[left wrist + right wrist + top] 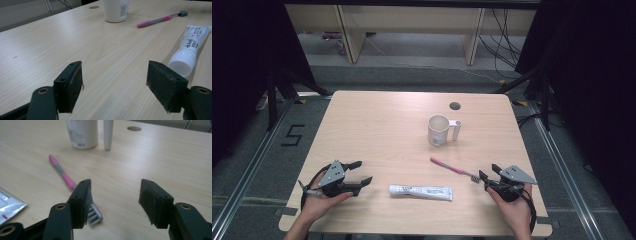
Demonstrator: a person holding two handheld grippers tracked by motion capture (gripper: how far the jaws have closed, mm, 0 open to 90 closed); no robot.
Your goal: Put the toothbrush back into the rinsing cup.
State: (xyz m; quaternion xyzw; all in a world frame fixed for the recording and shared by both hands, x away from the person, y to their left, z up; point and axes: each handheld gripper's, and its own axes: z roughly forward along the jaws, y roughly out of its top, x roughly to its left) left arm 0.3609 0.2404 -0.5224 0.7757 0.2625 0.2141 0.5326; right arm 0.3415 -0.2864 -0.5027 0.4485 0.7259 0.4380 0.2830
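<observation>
Both grippers rest on the wooden table, jaws apart and empty: left gripper at 8 o'clock, right gripper at 4 o'clock, just beside the bristles of the pink toothbrush. White toothpaste tube lies at 6 o'clock between them, its dark print unreadable. White handled cup stands near centre toward 1 o'clock, its label illegible.

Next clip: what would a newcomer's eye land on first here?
Probably the white mug standing upright toward the far middle of the wooden table, with the pink toothbrush lying nearer and the toothpaste tube flat at the front centre. Then the two open hand-held grippers: the left hand-held gripper beside the tube's cap end, the right hand-held gripper at the toothbrush's bristles.
</observation>
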